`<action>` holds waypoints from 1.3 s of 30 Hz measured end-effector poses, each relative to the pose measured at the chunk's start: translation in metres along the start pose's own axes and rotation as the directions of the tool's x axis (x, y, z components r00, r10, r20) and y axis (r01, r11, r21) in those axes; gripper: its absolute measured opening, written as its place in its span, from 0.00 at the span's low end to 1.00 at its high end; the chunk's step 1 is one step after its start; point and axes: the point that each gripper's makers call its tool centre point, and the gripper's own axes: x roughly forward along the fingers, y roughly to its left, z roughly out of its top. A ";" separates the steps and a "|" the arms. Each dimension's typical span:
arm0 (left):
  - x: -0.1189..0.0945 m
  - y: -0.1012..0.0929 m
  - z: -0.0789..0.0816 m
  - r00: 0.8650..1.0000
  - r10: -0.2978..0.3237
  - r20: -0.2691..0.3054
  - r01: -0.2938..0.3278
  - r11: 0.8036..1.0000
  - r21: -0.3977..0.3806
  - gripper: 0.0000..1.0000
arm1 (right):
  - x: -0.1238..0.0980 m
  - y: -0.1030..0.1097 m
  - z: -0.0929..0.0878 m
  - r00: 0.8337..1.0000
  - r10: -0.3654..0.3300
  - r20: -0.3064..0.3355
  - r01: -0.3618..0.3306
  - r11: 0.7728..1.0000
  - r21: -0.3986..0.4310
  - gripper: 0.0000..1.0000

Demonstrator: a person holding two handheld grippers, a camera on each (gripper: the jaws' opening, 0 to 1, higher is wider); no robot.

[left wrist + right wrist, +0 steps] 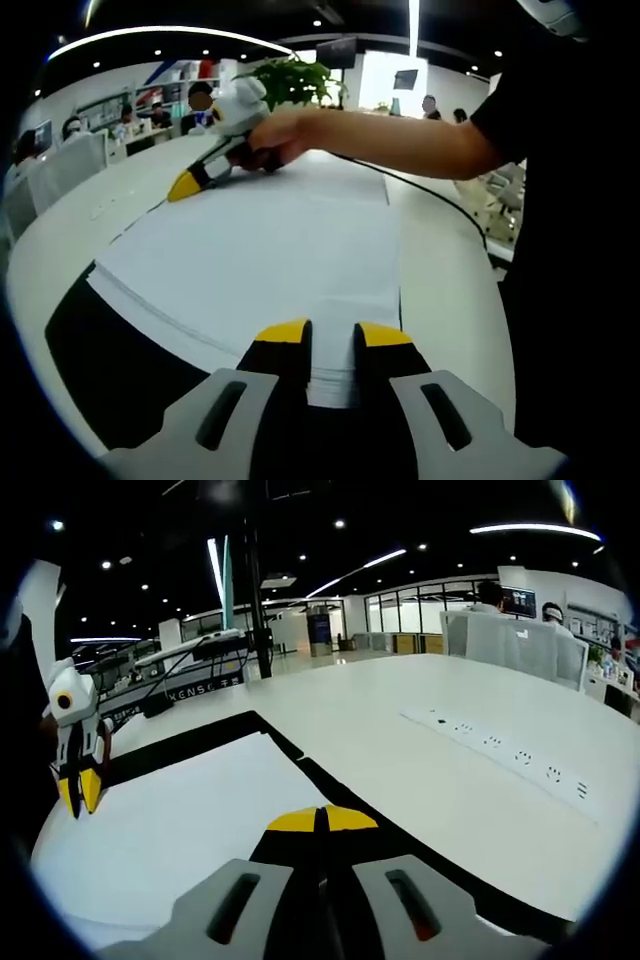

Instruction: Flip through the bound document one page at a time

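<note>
Open-plan office: desks (500,730), monitors (520,600), seated staff (200,105).

— What blocks the way across the open bound document (270,250)?

— The right gripper (187,186) rests tip-down at its far corner, with the person's forearm (400,140) stretched low over that far edge, and the left gripper (330,335) straddles the near edge.

— And beyond the pages?

— The white table (480,790) lies broad and bare towards a row of flush sockets (510,752); a cable (440,200) trails along one side.
</note>
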 end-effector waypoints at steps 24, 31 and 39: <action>-0.010 -0.003 -0.007 0.999 0.050 -0.007 -0.050 0.998 -0.031 0.18 | -0.018 0.004 -0.009 0.992 -0.126 0.013 0.125 0.992 0.032 0.02; -0.010 -0.003 -0.008 0.998 0.069 0.001 -0.069 0.997 -0.042 0.19 | -0.017 0.004 -0.009 0.992 -0.123 0.014 0.122 0.991 0.047 0.02; -0.009 -0.003 -0.007 0.997 0.077 0.006 -0.076 0.996 -0.041 0.19 | -0.018 0.005 -0.008 0.994 -0.105 -0.009 0.106 0.992 0.067 0.02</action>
